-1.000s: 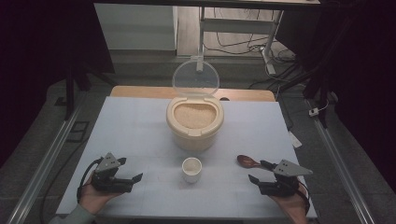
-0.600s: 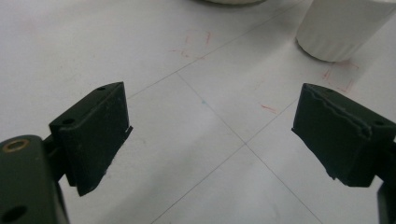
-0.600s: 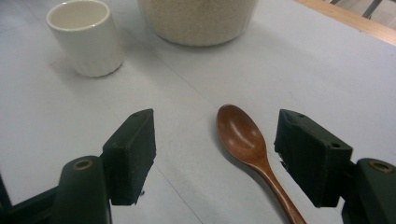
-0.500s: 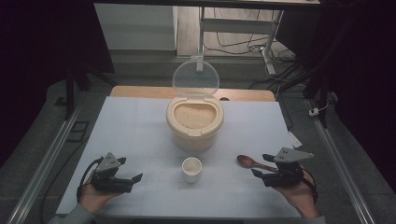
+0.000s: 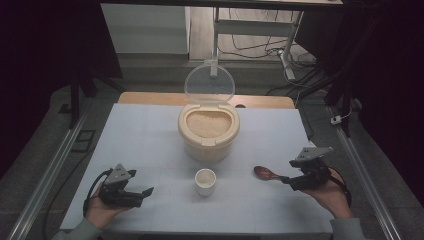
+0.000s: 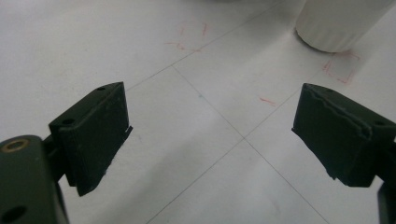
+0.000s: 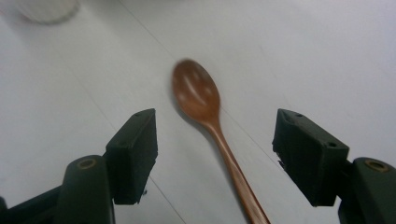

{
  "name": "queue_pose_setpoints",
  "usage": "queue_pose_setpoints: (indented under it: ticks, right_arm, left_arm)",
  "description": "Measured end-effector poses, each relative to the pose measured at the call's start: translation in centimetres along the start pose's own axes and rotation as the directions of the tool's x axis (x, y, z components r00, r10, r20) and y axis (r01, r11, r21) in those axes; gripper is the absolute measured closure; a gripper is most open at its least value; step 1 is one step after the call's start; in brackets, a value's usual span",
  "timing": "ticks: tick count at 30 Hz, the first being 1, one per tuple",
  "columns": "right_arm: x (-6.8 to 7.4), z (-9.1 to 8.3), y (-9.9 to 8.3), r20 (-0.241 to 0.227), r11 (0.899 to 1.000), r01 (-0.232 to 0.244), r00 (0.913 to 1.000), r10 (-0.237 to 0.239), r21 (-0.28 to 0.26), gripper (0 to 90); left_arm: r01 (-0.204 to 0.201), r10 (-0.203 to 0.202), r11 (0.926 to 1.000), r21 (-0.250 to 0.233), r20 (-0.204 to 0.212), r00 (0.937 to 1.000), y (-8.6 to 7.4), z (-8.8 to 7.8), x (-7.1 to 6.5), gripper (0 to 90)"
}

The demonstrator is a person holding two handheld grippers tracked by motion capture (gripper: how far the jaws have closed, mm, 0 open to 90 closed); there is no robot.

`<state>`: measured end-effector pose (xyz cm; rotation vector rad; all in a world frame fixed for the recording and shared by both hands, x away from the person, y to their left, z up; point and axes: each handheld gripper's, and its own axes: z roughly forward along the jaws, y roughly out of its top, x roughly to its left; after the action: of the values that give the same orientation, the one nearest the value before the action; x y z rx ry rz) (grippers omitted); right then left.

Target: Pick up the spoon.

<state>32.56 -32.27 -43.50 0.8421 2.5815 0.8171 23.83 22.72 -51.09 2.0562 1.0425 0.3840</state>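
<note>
**Q:** Where does the wooden spoon lie, and how does the right gripper stand to it?

**A:** The spoon lies flat on the white bench, toward its right edge and in the near half, bowl pointing to the bench's middle. The right gripper, held in the person's right hand, sits at the handle end. In the right gripper view the spoon runs up between the two black jaws, which stand wide apart on either side of the handle; neither jaw touches it. The bowl lies just beyond the jaw tips.

**Q:** What is the state of the left gripper?

**A:** It rests low over the near left corner of the bench, held in the left hand, a cable looping from its rear. In the left gripper view its jaws are spread wide with bare bench between them, marked by thin grid lines and faint red pen marks.

**Q:** What else stands on the bench?

**A:** A small white cup stands upright near the middle of the near half, between the two grippers and well apart from each. Its ribbed base appears at the top right of the left gripper view. Behind it, at the centre of the bench, stands a cream container filled with pale grains, its clear round lid raised upright at the back. The spoon's bowl lies to the right of the cup, not touching it.
</note>
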Motion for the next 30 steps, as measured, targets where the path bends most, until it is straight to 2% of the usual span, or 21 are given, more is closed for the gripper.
queue_pose_setpoints:
  ticks: [2,5,8,13,15,18,24,30]
  right_arm:
    - [-0.5,0.3,-0.2,0.005,0.999,0.007,1.0000,-0.007,0.038,31.8]
    - [-0.9,0.7,-0.4,-0.001,0.998,0.004,1.0000,-0.004,0.061,33.1]
    - [-1.6,1.6,-0.8,-0.005,0.993,0.011,0.9999,-0.010,0.119,33.6]
    - [-2.2,2.3,-1.1,-0.008,0.987,0.015,0.9999,-0.014,0.158,34.5]
    - [-2.5,2.6,-1.3,-0.009,0.982,0.026,0.9996,-0.025,0.188,35.2]
    - [-2.7,2.9,-1.4,-0.013,0.979,0.038,0.9992,-0.037,0.198,36.0]
    - [-2.7,3.8,-1.9,-0.020,0.969,0.054,0.9985,-0.051,0.243,39.0]
    - [-3.0,4.6,-2.3,-0.047,0.958,0.066,0.9974,-0.055,0.278,47.2]
  left_arm:
    - [0.000,0.000,1.0000,0.002,0.001,1.0000,0.0,0.0,0.0,10.7]
    - [-0.001,0.001,1.0000,0.005,0.001,1.0000,0.0,0.1,-0.1,10.7]
    - [-0.002,0.002,1.0000,0.009,0.001,1.0000,0.0,0.2,-0.1,10.7]
    - [-0.005,0.005,0.9999,0.017,0.005,1.0000,0.0,0.3,0.0,10.7]
    - [-0.005,0.005,0.9998,0.017,0.005,1.0000,-0.1,0.3,0.0,10.6]
    - [-0.007,0.006,0.9998,0.017,0.006,1.0000,-0.1,0.3,0.0,10.7]
    - [-0.008,0.007,0.9997,0.021,0.005,1.0000,-0.1,0.4,0.0,10.6]
    - [-0.010,0.010,0.9997,0.024,0.003,0.9999,-0.1,0.5,0.0,10.6]
